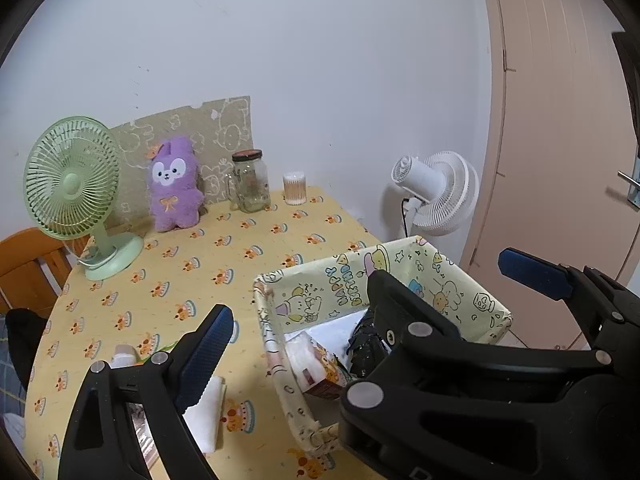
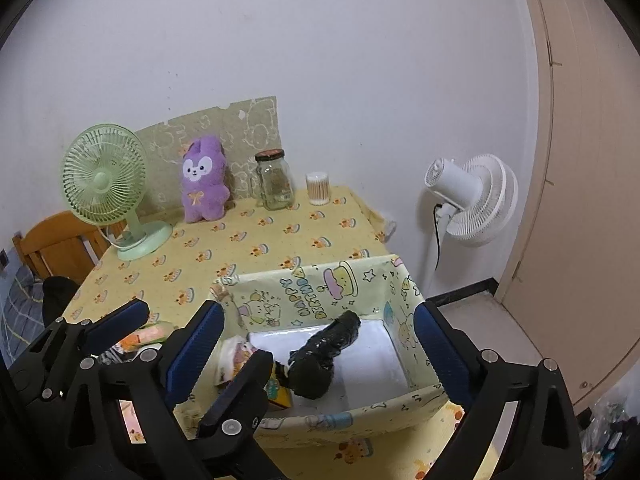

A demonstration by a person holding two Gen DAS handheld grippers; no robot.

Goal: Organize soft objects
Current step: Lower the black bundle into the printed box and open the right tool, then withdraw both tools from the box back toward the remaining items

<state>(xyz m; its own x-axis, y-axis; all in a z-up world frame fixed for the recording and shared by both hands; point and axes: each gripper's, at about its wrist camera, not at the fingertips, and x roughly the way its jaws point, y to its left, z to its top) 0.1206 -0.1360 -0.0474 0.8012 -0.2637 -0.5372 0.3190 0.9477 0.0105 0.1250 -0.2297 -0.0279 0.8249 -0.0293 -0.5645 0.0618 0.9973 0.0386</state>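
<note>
A cartoon-print fabric basket (image 1: 320, 300) (image 2: 304, 292) stands at the table's near right corner. Inside lie a black wrapped bundle (image 1: 366, 344) (image 2: 320, 360), a printed tissue pack (image 1: 308, 364) (image 2: 236, 354) and a white folded sheet (image 2: 372, 356). A purple plush rabbit (image 1: 174, 184) (image 2: 204, 180) sits upright at the back of the table. My left gripper (image 1: 328, 312) (image 2: 204, 328) and right gripper (image 2: 318, 310) (image 1: 440, 268) hover side by side above the basket's near edge with their fingers interleaved. Both are open and hold nothing. The right gripper hides my left gripper's right finger.
A green desk fan (image 1: 72, 178), a glass jar (image 1: 250, 182) and a cotton-swab tub (image 1: 295, 188) stand along the back. A white folded cloth (image 1: 208, 412) and a small packet (image 2: 156, 330) lie left of the basket. A white floor fan (image 2: 472, 200), a wooden chair (image 2: 56, 244) and a door (image 2: 580, 160) surround the table.
</note>
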